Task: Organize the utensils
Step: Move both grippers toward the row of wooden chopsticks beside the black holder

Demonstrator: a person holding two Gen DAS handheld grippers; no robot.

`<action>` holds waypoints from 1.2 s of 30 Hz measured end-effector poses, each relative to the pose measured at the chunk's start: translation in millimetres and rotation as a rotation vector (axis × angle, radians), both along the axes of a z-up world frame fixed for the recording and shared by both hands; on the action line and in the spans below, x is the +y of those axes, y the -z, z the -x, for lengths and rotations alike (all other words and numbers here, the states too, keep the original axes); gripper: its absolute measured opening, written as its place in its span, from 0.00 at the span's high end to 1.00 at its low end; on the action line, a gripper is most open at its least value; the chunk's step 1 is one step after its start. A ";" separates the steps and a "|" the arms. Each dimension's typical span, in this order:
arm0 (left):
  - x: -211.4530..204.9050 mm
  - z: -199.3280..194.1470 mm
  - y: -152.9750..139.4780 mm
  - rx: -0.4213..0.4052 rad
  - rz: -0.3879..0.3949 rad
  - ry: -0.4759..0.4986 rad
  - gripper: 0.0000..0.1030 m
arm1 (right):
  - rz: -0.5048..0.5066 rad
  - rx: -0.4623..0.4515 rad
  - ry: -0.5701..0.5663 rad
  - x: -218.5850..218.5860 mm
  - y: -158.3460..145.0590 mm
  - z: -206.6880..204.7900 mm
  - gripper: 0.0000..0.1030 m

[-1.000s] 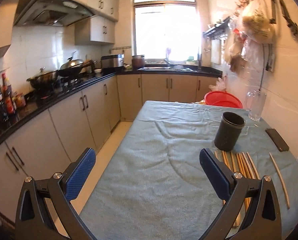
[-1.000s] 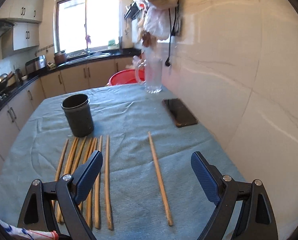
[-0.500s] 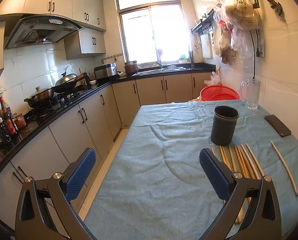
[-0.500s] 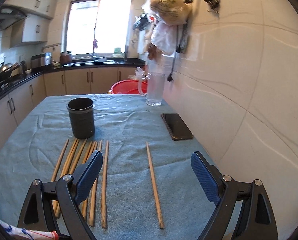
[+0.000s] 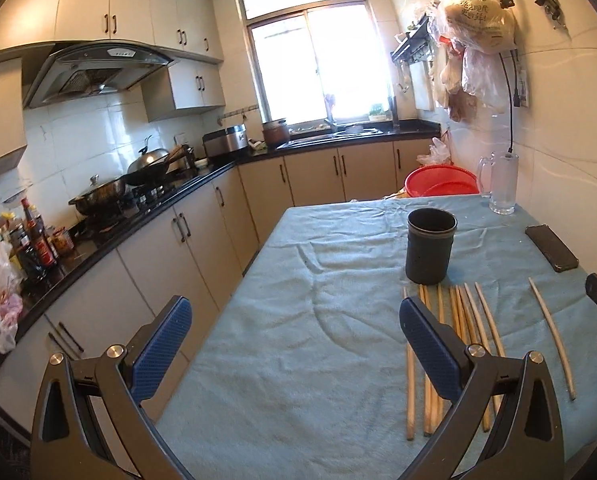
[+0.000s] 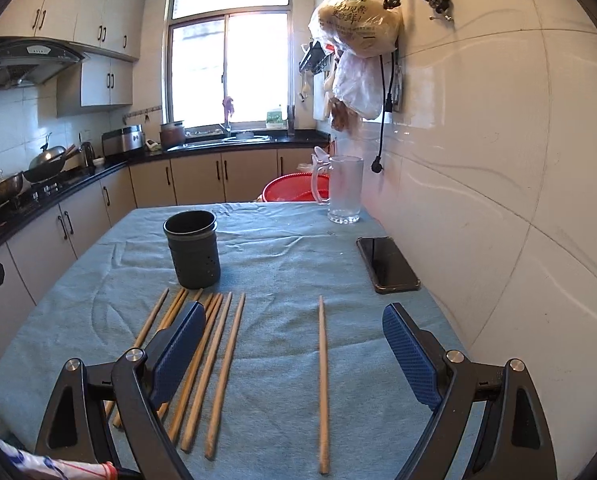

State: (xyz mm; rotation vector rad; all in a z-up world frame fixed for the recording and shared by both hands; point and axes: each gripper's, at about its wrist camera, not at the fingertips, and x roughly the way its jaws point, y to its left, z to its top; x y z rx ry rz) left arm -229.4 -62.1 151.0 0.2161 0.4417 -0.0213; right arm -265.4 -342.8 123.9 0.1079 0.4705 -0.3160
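Nothing is picked up yet; this looks like the approach before the first grasp. The right gripper (image 6: 294, 346) hangs above the table with its jaws wide and empty, and a single chopstick (image 6: 322, 360) lies on the cloth between its fingers, pointing straight ahead. To its left lies the bundle of chopsticks (image 6: 214, 356), and ahead-left beyond them stands the dark holder (image 6: 192, 248), upright and seemingly empty. The left gripper (image 5: 294, 344) is likewise wide and empty, with the bundle under its right finger. Next, the right gripper likely needs to drop and close on the single chopstick.
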 end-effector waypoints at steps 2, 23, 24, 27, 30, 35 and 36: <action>-1.5 6.1 2.4 0.023 0.009 -0.004 0.00 | -0.015 0.003 -0.002 -5.2 2.2 6.6 0.10; -10.8 16.8 25.1 0.130 -0.045 0.009 0.00 | -0.068 0.050 -0.018 -11.0 16.5 23.4 0.10; -10.4 14.7 26.5 0.135 -0.047 0.009 0.00 | -0.075 0.054 -0.018 -11.8 17.8 22.4 0.10; -9.2 6.5 32.3 0.163 -0.040 0.012 0.00 | -0.090 0.071 -0.014 -15.0 21.6 17.6 0.10; -9.9 -4.3 41.4 0.198 -0.037 0.020 0.00 | -0.095 0.089 -0.011 -18.3 26.6 11.1 0.10; -13.9 -24.9 55.4 0.247 -0.053 0.032 0.00 | -0.104 0.121 -0.010 -24.3 37.7 0.7 0.10; -13.9 -29.1 57.1 0.252 -0.055 0.032 0.00 | -0.105 0.125 -0.009 -25.8 39.3 -0.2 0.10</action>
